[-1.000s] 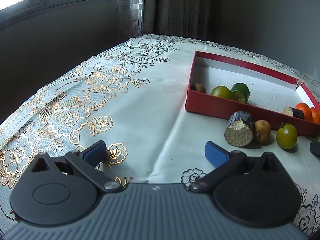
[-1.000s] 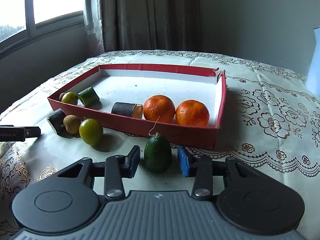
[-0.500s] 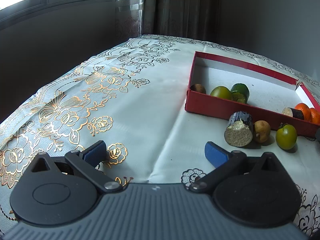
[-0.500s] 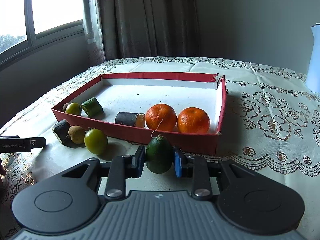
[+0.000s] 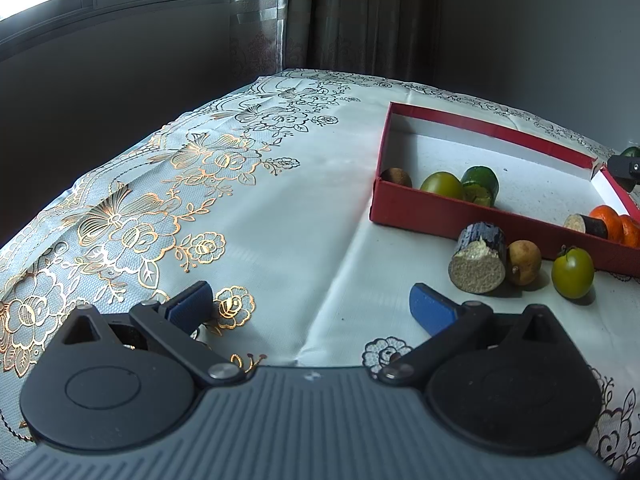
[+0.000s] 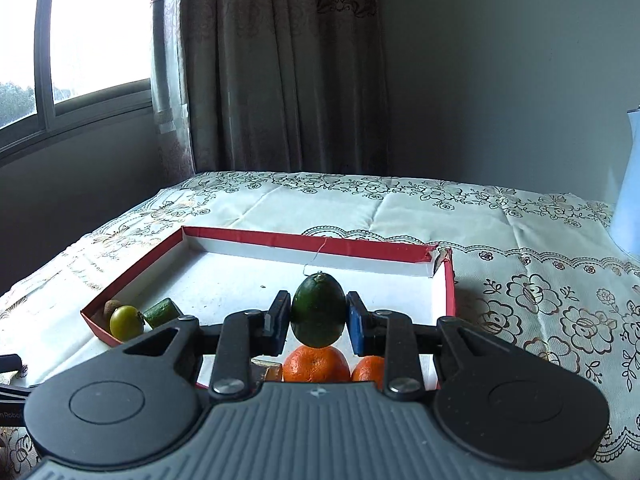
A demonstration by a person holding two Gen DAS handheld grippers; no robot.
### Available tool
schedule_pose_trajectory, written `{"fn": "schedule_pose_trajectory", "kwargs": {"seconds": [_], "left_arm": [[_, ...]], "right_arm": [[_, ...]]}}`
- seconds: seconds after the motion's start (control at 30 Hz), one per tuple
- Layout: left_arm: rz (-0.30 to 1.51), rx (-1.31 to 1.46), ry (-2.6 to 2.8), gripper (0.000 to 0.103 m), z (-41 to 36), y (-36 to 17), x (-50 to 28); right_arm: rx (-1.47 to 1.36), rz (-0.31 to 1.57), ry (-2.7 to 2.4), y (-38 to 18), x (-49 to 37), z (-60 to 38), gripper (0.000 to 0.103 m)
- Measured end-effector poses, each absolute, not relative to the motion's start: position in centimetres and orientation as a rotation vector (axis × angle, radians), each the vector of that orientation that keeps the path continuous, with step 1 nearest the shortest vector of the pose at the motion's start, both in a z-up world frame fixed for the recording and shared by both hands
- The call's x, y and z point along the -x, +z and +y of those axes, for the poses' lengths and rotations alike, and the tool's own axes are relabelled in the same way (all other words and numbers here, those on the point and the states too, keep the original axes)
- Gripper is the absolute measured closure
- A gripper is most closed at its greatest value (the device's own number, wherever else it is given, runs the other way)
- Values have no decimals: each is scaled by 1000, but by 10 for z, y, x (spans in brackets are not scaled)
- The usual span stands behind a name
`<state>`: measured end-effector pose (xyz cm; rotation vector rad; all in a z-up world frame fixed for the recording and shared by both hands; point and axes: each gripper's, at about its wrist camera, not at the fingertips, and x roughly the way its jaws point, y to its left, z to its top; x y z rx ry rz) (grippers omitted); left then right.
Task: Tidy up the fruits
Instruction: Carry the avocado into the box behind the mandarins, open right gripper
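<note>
My right gripper (image 6: 316, 316) is shut on a dark green avocado (image 6: 317, 309) and holds it in the air above the red box (image 6: 304, 240), over two oranges (image 6: 316, 364) in the box. The box also holds a green-yellow fruit (image 6: 125, 322), a green cut piece (image 6: 162, 312) and a brown fruit (image 6: 112, 307). My left gripper (image 5: 310, 304) is open and empty, low over the tablecloth. In front of the box (image 5: 436, 208) lie a dark cut log piece (image 5: 478, 258), a brown fruit (image 5: 523, 262) and a green fruit (image 5: 572, 272).
The table carries a white cloth with gold flower print (image 5: 160, 208). A window and curtain (image 6: 280, 80) stand behind it. A pale blue object (image 6: 630, 184) stands at the far right. The right gripper's tip shows at the right edge of the left wrist view (image 5: 624, 166).
My right gripper closed on the avocado, lifted it off the cloth and carried it up over the box. My left gripper stayed where it was.
</note>
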<state>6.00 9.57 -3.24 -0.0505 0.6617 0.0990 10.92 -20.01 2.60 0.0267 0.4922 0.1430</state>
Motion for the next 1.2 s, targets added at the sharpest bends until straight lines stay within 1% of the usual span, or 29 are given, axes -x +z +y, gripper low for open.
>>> {"fn": "schedule_pose_trajectory", "kwargs": {"seconds": [0.2, 0.5, 1.2], "left_arm": [[662, 50, 99, 0, 95, -32, -60], [661, 51, 98, 0, 96, -32, -60], [663, 46, 99, 0, 96, -33, -60]], "right_arm": [[-73, 530, 105, 18, -136, -208, 74], [-93, 630, 58, -14, -155, -219, 74], [-101, 649, 66, -11, -155, -221, 73]]}}
